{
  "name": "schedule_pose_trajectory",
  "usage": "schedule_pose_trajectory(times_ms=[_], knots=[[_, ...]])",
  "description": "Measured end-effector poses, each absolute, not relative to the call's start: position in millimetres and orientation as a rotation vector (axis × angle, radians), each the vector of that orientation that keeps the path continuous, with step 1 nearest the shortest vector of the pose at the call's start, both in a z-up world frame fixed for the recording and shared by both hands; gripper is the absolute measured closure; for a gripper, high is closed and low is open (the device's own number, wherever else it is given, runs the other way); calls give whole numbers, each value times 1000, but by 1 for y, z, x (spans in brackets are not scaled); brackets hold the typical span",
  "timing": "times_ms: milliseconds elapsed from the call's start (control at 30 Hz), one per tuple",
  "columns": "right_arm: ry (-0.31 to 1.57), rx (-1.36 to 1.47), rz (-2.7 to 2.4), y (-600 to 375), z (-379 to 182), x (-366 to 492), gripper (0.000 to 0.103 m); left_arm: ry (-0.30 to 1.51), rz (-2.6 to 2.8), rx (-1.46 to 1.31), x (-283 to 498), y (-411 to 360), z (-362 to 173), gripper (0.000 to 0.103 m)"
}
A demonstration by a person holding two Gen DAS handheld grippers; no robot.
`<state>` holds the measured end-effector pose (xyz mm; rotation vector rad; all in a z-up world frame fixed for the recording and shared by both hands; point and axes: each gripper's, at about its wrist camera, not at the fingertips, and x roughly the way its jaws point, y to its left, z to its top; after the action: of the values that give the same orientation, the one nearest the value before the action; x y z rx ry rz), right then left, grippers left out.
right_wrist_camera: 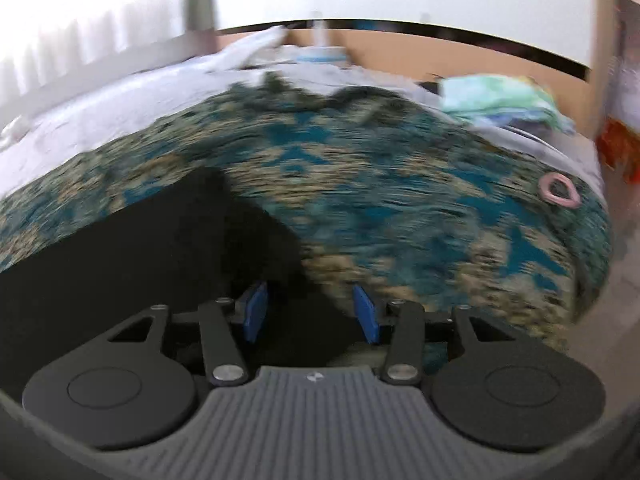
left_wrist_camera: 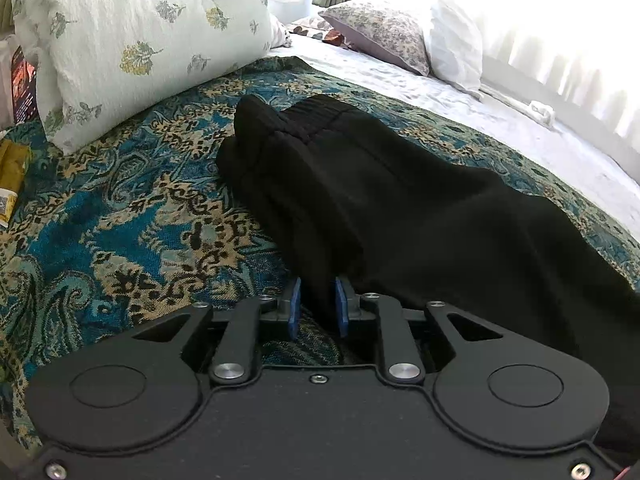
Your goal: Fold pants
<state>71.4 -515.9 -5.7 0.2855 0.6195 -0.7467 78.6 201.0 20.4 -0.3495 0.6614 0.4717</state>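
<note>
Left wrist view: black pants (left_wrist_camera: 360, 200) lie bunched on patterned bedspread (left_wrist_camera: 120, 220), floral pillow (left_wrist_camera: 140, 40) behind; left tool (left_wrist_camera: 318, 306) clamped on pants fabric. Right wrist view, blurred: right tool (right_wrist_camera: 312, 312) spread apart, pants (right_wrist_camera: 140, 248) edge between pads.

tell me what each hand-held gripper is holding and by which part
The left hand-held gripper pinches the black pants at the near folded edge. The right hand-held gripper is open with pants fabric between its pads, gripping nothing.

no readable text, packet (left_wrist_camera: 8, 184) print at left edge too small
</note>
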Motion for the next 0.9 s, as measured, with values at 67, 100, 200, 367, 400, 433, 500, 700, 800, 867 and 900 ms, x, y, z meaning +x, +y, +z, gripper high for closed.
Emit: schedule_pose_trajectory(times_ms=[67, 100, 200, 367, 400, 433, 500, 700, 800, 867, 900], knots=[[605, 326, -742, -525, -6, 60, 38, 661, 470, -347, 78, 201, 21, 84], [600, 346, -748, -527, -6, 54, 38, 660, 467, -337, 78, 200, 21, 83], [589, 319, -772, -520, -1, 49, 36, 658, 456, -320, 75, 200, 24, 79], [526, 300, -691, -491, 22, 48, 32, 589, 444, -290, 60, 200, 45, 75], [515, 297, -650, -481, 26, 51, 31, 556, 442, -269, 58, 199, 51, 71], [509, 295, -616, -472, 29, 54, 30, 522, 434, -240, 57, 196, 58, 66], [503, 286, -534, -449, 33, 63, 29, 479, 410, -179, 61, 192, 68, 60], [538, 232, -279, -367, 27, 98, 25, 585, 365, -149, 102, 202, 54, 56], [574, 177, -193, -331, 17, 111, 23, 723, 430, -141, 115, 209, 28, 56], [599, 136, -169, -316, 9, 114, 22, 700, 427, -197, 104, 216, 17, 54], [617, 119, -169, -309, 5, 115, 22, 693, 425, -202, 99, 218, 14, 53]])
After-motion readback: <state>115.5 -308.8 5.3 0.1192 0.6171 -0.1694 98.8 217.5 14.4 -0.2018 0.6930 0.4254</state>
